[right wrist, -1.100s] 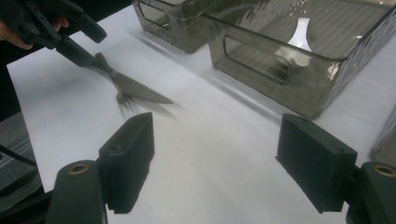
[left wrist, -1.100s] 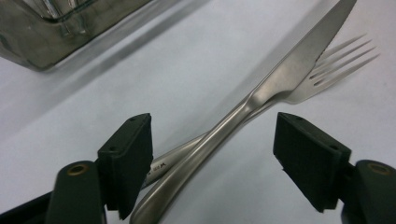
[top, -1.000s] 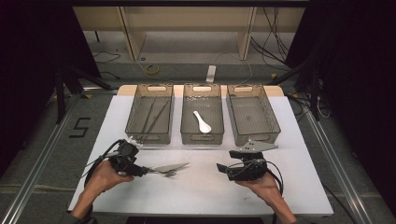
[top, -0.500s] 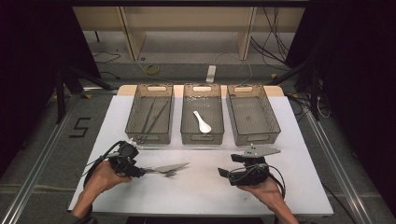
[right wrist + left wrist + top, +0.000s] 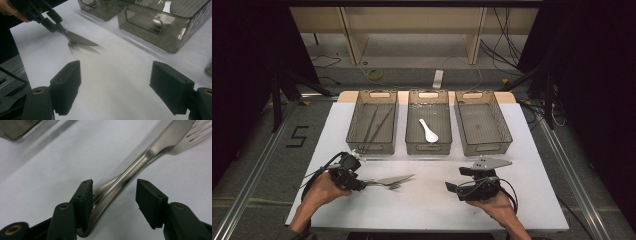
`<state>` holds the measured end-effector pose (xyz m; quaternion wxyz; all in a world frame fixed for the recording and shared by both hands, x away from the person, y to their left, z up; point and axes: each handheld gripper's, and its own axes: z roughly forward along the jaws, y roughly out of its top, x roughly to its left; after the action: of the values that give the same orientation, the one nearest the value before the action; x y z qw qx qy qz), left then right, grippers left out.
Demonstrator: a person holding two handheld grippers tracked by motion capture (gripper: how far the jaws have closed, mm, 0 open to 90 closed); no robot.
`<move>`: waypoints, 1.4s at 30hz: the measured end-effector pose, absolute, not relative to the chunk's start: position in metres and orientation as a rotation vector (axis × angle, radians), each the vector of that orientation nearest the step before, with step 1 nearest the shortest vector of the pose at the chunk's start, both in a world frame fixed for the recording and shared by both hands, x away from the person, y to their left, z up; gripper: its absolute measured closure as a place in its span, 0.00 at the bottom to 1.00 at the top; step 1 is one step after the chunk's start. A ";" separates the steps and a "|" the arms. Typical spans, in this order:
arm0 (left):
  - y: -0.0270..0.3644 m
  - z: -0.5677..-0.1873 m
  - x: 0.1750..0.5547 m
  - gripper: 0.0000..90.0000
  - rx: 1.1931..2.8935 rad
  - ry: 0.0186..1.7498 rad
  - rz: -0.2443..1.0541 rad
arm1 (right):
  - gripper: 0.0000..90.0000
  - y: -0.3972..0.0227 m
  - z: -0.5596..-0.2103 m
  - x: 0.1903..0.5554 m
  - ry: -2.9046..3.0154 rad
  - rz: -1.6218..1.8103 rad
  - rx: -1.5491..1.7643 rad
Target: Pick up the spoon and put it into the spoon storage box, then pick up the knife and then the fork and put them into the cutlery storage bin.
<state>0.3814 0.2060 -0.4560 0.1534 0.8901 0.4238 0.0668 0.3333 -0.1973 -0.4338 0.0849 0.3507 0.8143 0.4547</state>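
A steel knife point(image 5: 396, 178) lies across a fork point(image 5: 391, 186) on the white table, at the front left. My left gripper point(image 5: 362, 184) reaches over their handles from the left. In the left gripper view the knife handle point(image 5: 130, 170) runs between the jaws of the left gripper point(image 5: 114, 188), which have just been closing. One pad point(image 5: 85, 195) touches the handle; the other stands apart from it. The fork's tines point(image 5: 193, 138) show beyond. My right gripper point(image 5: 457, 179) rests at the front right, open, with nothing in it point(image 5: 115, 75). From there I see the knife point(image 5: 81, 40) and the left gripper point(image 5: 50, 22).
Three clear bins stand in a row at the back. The left bin point(image 5: 354, 117) holds thin sticks, the middle bin point(image 5: 412, 125) holds a white spoon point(image 5: 428, 130), and the right bin point(image 5: 504, 125) has nothing visible in it. Bare white tabletop point(image 5: 427, 200) lies between the grippers.
The left gripper's jaws have narrowed around the knife and fork handles. Neither hand has shifted, and the cutlery lies where it was.
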 end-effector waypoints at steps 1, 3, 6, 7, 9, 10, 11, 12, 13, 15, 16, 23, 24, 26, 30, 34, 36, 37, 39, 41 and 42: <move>0.205 -0.457 0.381 0.54 2.558 1.219 0.192 | 0.29 -0.197 -0.434 0.333 2.429 1.352 1.043; 0.205 -0.457 0.382 0.56 2.583 1.208 0.192 | 0.29 -0.198 -0.434 0.333 2.434 1.349 1.038; 0.203 -0.457 0.382 0.58 2.598 1.201 0.205 | 0.29 -0.198 -0.435 0.332 2.437 1.349 1.035; 0.203 -0.457 0.382 0.59 2.606 1.196 0.206 | 0.29 -0.198 -0.434 0.332 2.437 1.348 1.034; 0.202 -0.458 0.383 0.61 2.617 1.189 0.208 | 0.29 -0.198 -0.434 0.331 2.437 1.346 1.030; 0.202 -0.459 0.383 0.62 2.628 1.184 0.202 | 0.29 -0.198 -0.434 0.331 2.437 1.344 1.032; 0.201 -0.460 0.383 0.63 2.636 1.179 0.203 | 0.29 -0.198 -0.434 0.331 2.437 1.344 1.034; 0.201 -0.460 0.383 0.64 2.641 1.173 0.201 | 0.29 -0.198 -0.434 0.331 2.437 1.343 1.036; 0.200 -0.460 0.382 0.65 2.645 1.166 0.205 | 0.29 -0.198 -0.434 0.331 2.437 1.342 1.037; 0.199 -0.460 0.382 0.68 2.661 1.146 0.213 | 0.29 -0.198 -0.435 0.331 2.440 1.339 1.037; 0.198 -0.460 0.381 0.70 2.670 1.135 0.212 | 0.29 -0.199 -0.435 0.331 2.439 1.339 1.038; 0.197 -0.462 0.379 0.85 2.691 1.063 0.195 | 0.29 -0.198 -0.435 0.332 2.442 1.335 1.043; 0.197 -0.461 0.378 0.85 2.702 1.049 0.201 | 0.29 -0.198 -0.435 0.332 2.445 1.334 1.043; 0.196 -0.462 0.378 0.86 2.719 1.024 0.206 | 0.29 -0.198 -0.435 0.331 2.449 1.331 1.042; 0.196 -0.461 0.378 0.86 2.715 1.026 0.198 | 0.29 -0.200 -0.436 0.332 2.446 1.333 1.048; 0.197 -0.461 0.379 0.86 2.697 1.039 0.184 | 0.29 -0.200 -0.436 0.332 2.448 1.331 1.046; 0.198 -0.461 0.379 0.86 2.677 1.048 0.165 | 0.29 -0.200 -0.435 0.332 2.449 1.328 1.046; 0.198 -0.461 0.379 0.86 2.674 1.048 0.163 | 0.29 -0.199 -0.435 0.332 2.447 1.328 1.045; 0.199 -0.461 0.379 0.86 2.668 1.055 0.153 | 0.29 -0.199 -0.435 0.331 2.448 1.327 1.043; 0.199 -0.461 0.379 0.86 2.657 1.068 0.153 | 0.29 -0.198 -0.435 0.331 2.448 1.329 1.042; 0.200 -0.461 0.379 0.86 2.655 1.072 0.149 | 0.29 -0.198 -0.435 0.332 2.449 1.325 1.043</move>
<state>0.3789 0.1995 -0.4606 0.1366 0.9173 0.3705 0.0514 0.3315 -0.1980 -0.4351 0.0841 0.3496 0.8208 0.4439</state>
